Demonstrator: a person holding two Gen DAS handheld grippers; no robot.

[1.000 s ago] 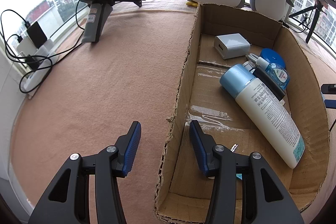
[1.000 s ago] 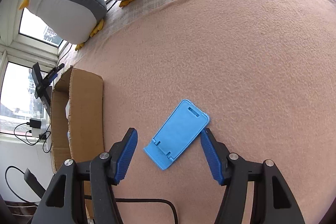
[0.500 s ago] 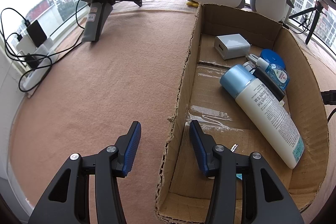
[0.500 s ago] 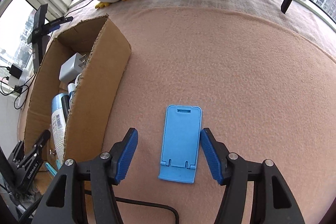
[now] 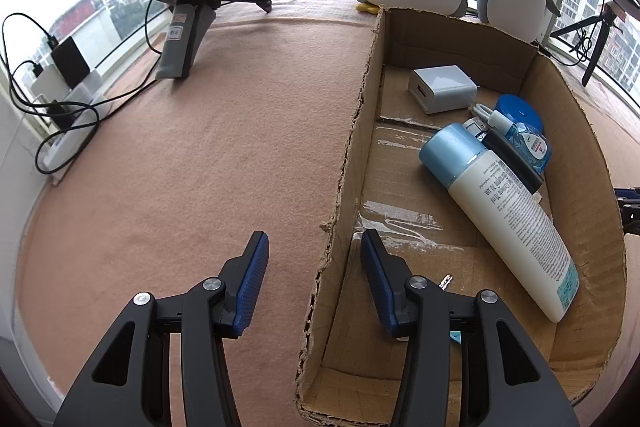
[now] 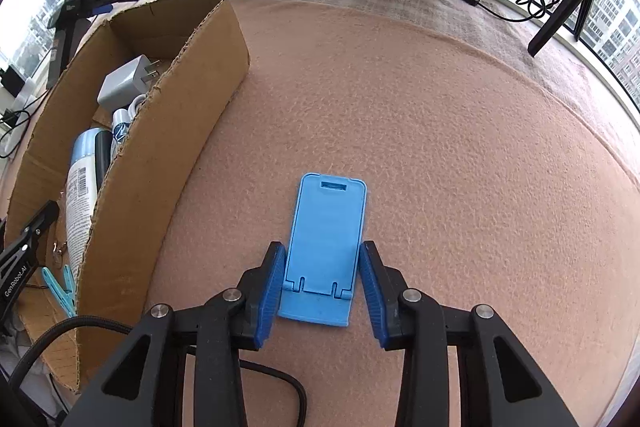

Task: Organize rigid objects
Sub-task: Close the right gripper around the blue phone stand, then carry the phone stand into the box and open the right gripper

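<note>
Flat light-blue plastic phone stand (image 6: 326,251) lies on pink felt tabletop (image 6: 440,131), lower centre of right wrist view. Long axis runs straight up frame, in line with fingers.

Right hand-held gripper (image 6: 322,291) straddles stand's near end; blue pads (image 6: 272,287) close beside both long edges, contact uncertain, not yet pinching.

Left hand-held gripper (image 5: 314,283) spread, empty, astride wall of open brown cardboard box (image 5: 352,163). Right clearly nearer.

Blue phone stand (image 6: 326,247), brown box (image 6: 168,147)
</note>
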